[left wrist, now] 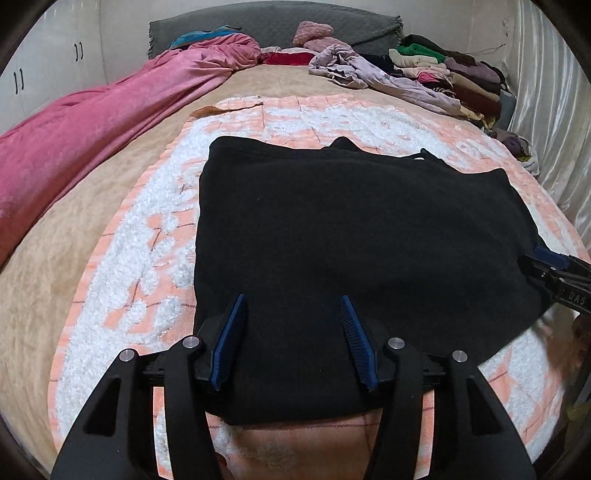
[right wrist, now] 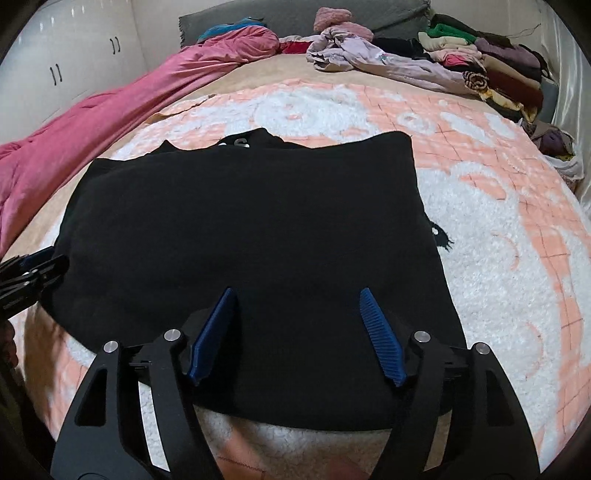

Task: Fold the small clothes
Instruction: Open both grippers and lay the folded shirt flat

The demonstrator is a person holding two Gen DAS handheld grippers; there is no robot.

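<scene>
Black garment (left wrist: 354,258) lies flat under 2 gaping grippers — left gripper (left wrist: 293,306), right gripper (right wrist: 297,299).

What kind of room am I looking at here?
Most likely a bedroom: a wide bed with a grey headboard, a heap of clothes on it, and white wardrobe doors beside it.

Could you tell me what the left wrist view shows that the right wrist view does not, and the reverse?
Only the left wrist view shows the left claw head-on, open above the black garment. Only the right wrist view shows white lettering at the garment's far edge and the right claw head-on, open. Both show the peach-and-white blanket, pink duvet and clothes pile.
</scene>
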